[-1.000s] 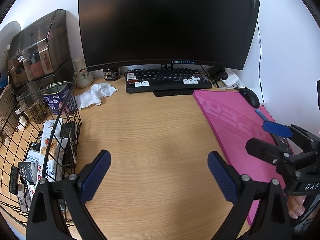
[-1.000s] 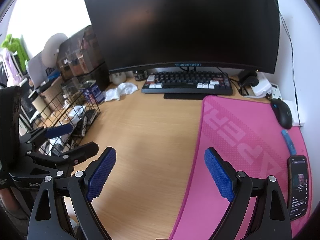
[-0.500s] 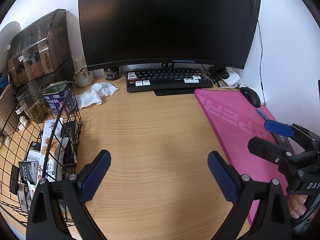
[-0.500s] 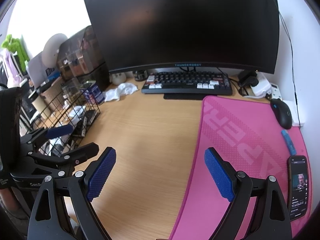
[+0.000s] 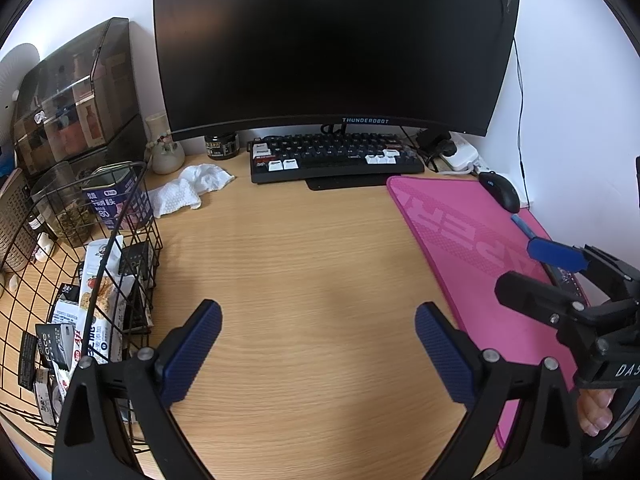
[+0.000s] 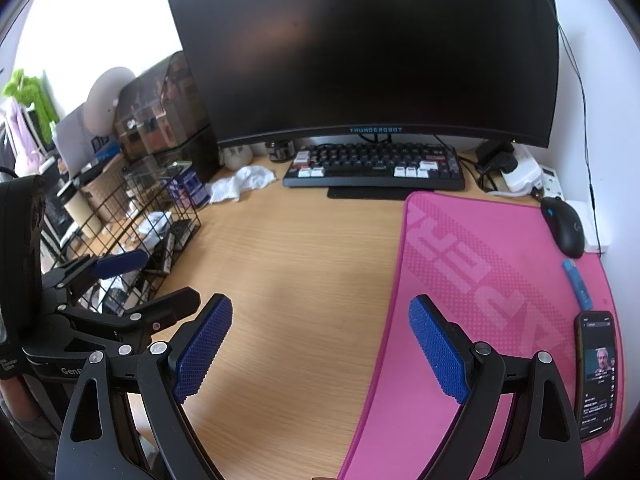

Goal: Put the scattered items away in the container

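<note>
A black wire basket (image 5: 132, 216) stands at the left of the wooden desk and holds several snack packets (image 5: 98, 300) and small boxes; it also shows in the right wrist view (image 6: 132, 224). My left gripper (image 5: 318, 354) is open and empty, hovering above bare desk just right of the basket. My right gripper (image 6: 320, 352) is open and empty, above the desk at the left edge of the pink mat (image 6: 500, 280). A crumpled white tissue (image 5: 192, 190) lies on the desk behind the basket. A blue pen-like stick (image 6: 577, 283) lies on the mat.
A big monitor (image 5: 332, 48) and keyboard (image 5: 336, 158) stand at the back. A black mouse (image 6: 563, 226) and a phone (image 6: 597, 372) sit at the right. A dark storage box (image 5: 76, 112), a jar (image 5: 222, 146) and a small vase (image 5: 164, 148) stand back left.
</note>
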### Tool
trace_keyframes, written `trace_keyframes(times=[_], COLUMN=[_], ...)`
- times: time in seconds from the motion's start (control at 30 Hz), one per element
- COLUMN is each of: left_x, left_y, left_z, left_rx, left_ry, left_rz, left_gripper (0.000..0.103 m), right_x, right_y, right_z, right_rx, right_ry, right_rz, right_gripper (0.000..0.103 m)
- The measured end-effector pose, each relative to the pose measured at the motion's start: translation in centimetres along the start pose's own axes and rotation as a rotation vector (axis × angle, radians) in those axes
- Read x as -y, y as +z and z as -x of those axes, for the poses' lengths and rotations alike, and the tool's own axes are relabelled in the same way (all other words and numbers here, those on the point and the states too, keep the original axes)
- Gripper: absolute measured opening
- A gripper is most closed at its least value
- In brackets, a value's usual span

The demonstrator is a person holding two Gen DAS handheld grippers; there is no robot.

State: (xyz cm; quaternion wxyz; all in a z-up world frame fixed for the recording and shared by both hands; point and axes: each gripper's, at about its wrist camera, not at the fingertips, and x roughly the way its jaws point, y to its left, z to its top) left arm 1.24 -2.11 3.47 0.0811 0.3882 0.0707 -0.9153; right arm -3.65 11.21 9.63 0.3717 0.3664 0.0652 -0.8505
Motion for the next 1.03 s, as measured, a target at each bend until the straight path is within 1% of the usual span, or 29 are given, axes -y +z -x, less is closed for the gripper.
trace_keyframes(times=[0.83, 1.03], left_x=[-0.09, -0.34], left_y=[-0.02, 0.05], left_z=[-0.04, 0.11], left_rx=[0.000, 0.006], left_ry=[-0.004, 0.005], left_rz=[-0.011, 0.013], left_gripper=[0.097, 0.097], right_x=[-0.27, -0.24], right_y=[-0.32, -0.25], right_z=[0.12, 0.14], right_rx=[0.003, 0.003], right_ry=[-0.001, -0.001], right_rz=[0.001, 0.001], right_gripper=[0.091, 0.091])
